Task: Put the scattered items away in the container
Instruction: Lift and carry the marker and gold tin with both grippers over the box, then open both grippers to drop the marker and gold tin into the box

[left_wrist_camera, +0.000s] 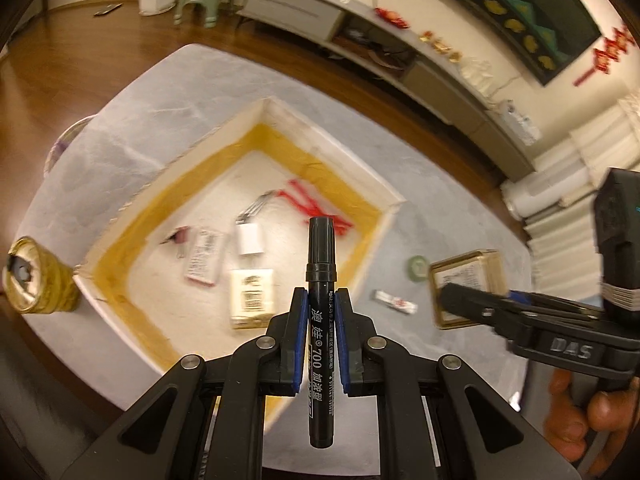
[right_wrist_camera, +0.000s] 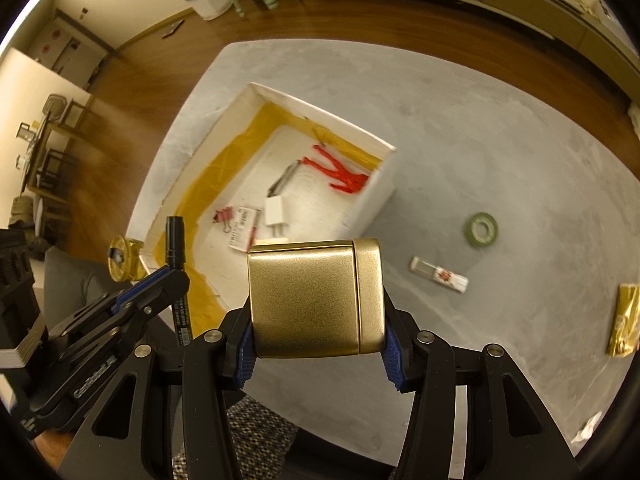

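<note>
Black marker [left_wrist_camera: 321, 300] upright at frame centre, clamped in left tongs [left_wrist_camera: 321, 312], over white box [left_wrist_camera: 120, 208] near edge. Gold tin [right_wrist_camera: 312, 300] at lower centre, gripped between right tongs [right_wrist_camera: 316, 344] above grey worktop [right_wrist_camera: 500, 160]. Green tape roll [right_wrist_camera: 481, 230] right of box.

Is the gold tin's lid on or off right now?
On. The gold tin in the right gripper shows its lid seated flush against the body.
</note>
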